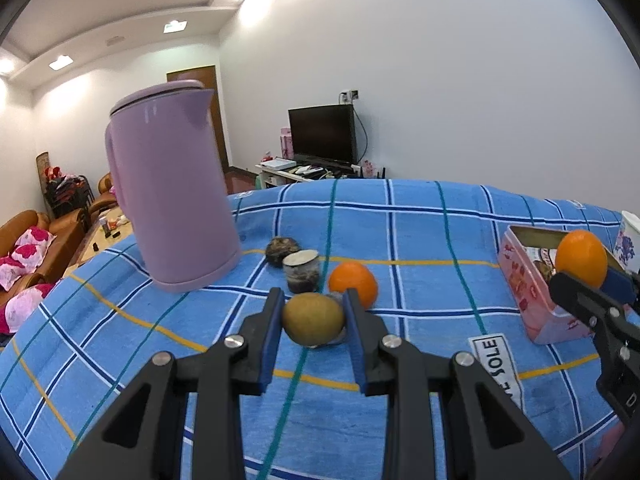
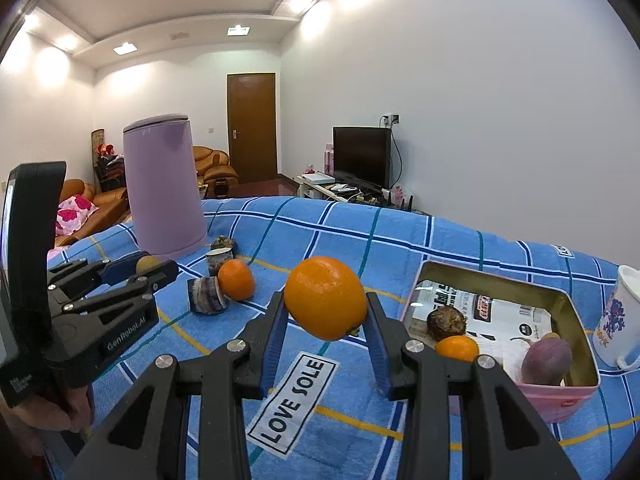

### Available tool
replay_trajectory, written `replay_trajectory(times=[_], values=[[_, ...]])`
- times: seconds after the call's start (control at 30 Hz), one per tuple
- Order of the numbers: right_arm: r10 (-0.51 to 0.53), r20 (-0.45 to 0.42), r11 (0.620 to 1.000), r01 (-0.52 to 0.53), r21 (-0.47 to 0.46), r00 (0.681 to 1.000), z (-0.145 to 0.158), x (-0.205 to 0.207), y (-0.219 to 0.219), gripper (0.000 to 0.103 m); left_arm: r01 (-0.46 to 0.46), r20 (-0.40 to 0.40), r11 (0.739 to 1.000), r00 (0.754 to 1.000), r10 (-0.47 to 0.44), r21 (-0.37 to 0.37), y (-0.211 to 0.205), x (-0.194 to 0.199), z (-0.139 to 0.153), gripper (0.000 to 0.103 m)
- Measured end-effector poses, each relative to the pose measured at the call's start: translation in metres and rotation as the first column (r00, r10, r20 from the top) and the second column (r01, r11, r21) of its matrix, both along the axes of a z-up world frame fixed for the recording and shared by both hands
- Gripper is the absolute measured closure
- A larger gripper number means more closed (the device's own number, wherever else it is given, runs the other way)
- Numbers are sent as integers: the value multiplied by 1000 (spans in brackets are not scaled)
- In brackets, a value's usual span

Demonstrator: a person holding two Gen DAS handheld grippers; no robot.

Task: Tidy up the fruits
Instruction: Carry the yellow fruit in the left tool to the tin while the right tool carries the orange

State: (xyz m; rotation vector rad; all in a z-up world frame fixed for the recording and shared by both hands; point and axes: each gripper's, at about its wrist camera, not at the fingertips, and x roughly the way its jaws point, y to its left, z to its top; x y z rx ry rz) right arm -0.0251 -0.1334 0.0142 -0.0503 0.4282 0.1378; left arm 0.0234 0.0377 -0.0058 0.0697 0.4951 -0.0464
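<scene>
My left gripper is shut on a yellow-green pear, held just above the blue plaid cloth. My right gripper is shut on a large orange, held above the cloth left of the pink tin box. The tin holds a brown lumpy fruit, a small orange and a purple onion-like piece. A second orange lies on the cloth behind the pear. In the left wrist view the right gripper holds its orange beside the tin.
A tall purple kettle stands at the back left. Two cut sugarcane stubs and a dark lumpy fruit lie near it. A white mug stands right of the tin. The cloth bears a "LOVE SOLE" label.
</scene>
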Motion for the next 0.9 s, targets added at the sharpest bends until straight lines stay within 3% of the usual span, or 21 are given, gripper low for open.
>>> replay_trajectory(times=[0.9], values=[[-98, 25, 995, 98, -6, 995, 9, -8, -58, 63, 111, 5, 993, 994, -111, -39, -71, -2, 14, 71]])
